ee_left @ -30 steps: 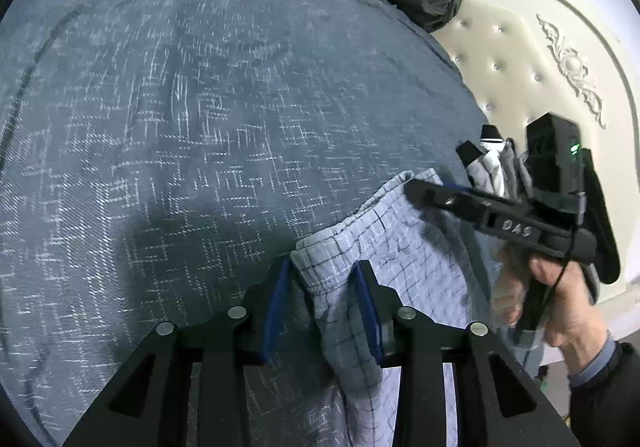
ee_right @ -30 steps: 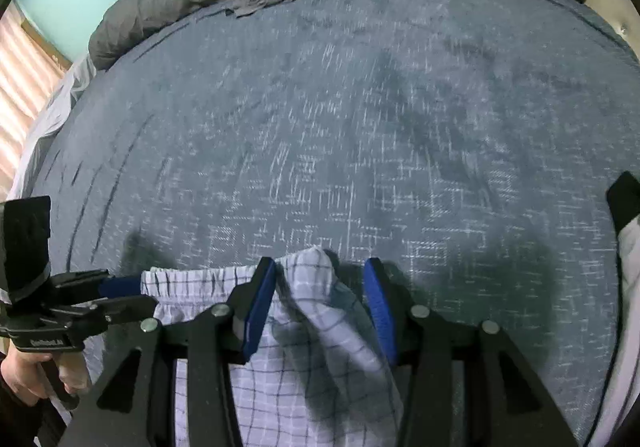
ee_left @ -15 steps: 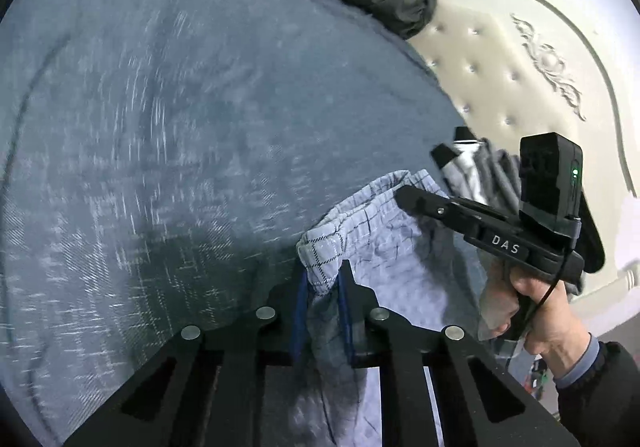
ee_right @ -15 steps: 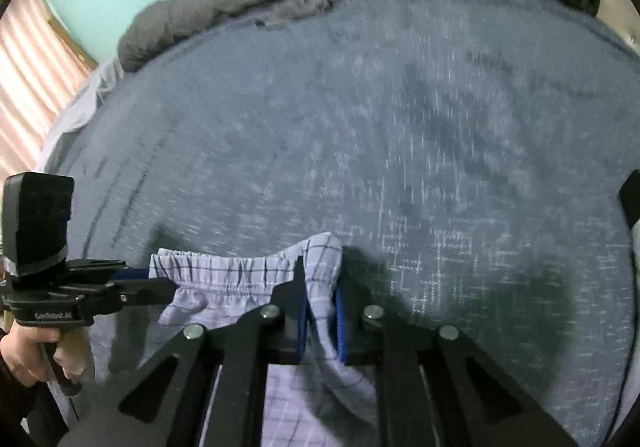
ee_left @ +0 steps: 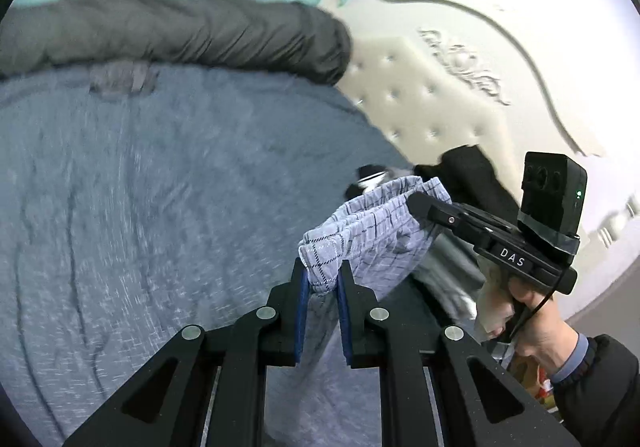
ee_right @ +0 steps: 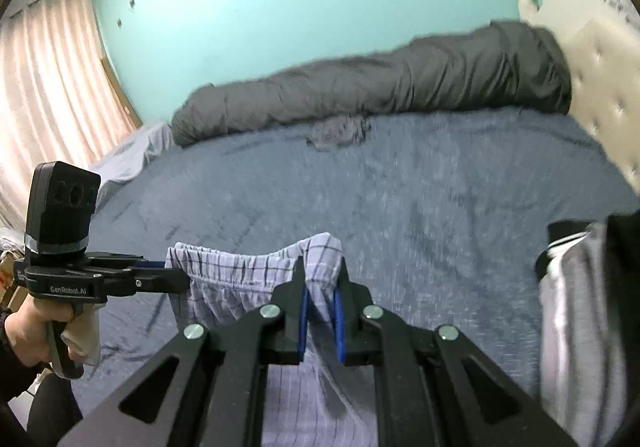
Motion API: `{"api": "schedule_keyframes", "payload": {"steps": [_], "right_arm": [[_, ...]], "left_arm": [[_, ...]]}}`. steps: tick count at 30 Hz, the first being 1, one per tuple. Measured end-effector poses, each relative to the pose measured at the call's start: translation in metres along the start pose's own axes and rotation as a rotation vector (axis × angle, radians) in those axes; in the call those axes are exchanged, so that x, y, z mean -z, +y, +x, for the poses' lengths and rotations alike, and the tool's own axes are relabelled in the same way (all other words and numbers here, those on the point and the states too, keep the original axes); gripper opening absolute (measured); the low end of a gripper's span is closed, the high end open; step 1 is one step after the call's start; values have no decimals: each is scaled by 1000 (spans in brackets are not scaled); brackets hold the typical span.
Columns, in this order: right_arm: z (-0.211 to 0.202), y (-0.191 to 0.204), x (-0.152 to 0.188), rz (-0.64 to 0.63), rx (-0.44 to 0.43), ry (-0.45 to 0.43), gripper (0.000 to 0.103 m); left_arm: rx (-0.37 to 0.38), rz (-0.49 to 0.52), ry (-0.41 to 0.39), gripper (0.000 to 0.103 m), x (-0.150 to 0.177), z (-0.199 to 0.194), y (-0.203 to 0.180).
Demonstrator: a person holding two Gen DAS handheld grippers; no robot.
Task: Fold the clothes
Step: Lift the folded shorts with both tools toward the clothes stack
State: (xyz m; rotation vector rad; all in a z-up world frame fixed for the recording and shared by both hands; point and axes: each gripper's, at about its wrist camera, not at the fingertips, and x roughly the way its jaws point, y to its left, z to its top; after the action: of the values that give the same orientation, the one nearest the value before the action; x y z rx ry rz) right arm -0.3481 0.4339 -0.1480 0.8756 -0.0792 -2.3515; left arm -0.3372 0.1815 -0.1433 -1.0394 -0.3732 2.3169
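Pale blue checked shorts hang by their elastic waistband above the blue-grey bed cover. My left gripper is shut on one end of the waistband; from the right wrist view it comes in from the left, held by a hand. My right gripper is shut on the other end; in the left wrist view it reaches in from the right. The waistband stretches between the two. The legs hang down out of sight behind the gripper bodies.
A rolled dark grey duvet lies along the bed's far edge, a small grey garment before it. More clothes are piled at the right by the cream tufted headboard. Curtains hang at the left.
Both grippers closed on the shorts' waistband and lifted it well off the bed; the views tilted up, now showing the duvet, wall and headboard.
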Motion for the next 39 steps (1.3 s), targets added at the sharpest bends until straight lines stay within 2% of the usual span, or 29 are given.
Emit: {"api": "schedule_keyframes", "payload": {"steps": [9, 17, 32, 39], "right_arm": [[-108, 30, -34, -36, 2, -149, 9], [-191, 43, -52, -71, 62, -214, 9], [-327, 2, -44, -79, 209, -274, 10], [-370, -28, -37, -55, 256, -290, 10]], "left_arm": [[10, 116, -80, 14, -36, -69, -88], [56, 199, -102, 14, -58, -99, -165], [146, 340, -70, 14, -63, -84, -309], [168, 366, -50, 14, -67, -59, -354]]}}
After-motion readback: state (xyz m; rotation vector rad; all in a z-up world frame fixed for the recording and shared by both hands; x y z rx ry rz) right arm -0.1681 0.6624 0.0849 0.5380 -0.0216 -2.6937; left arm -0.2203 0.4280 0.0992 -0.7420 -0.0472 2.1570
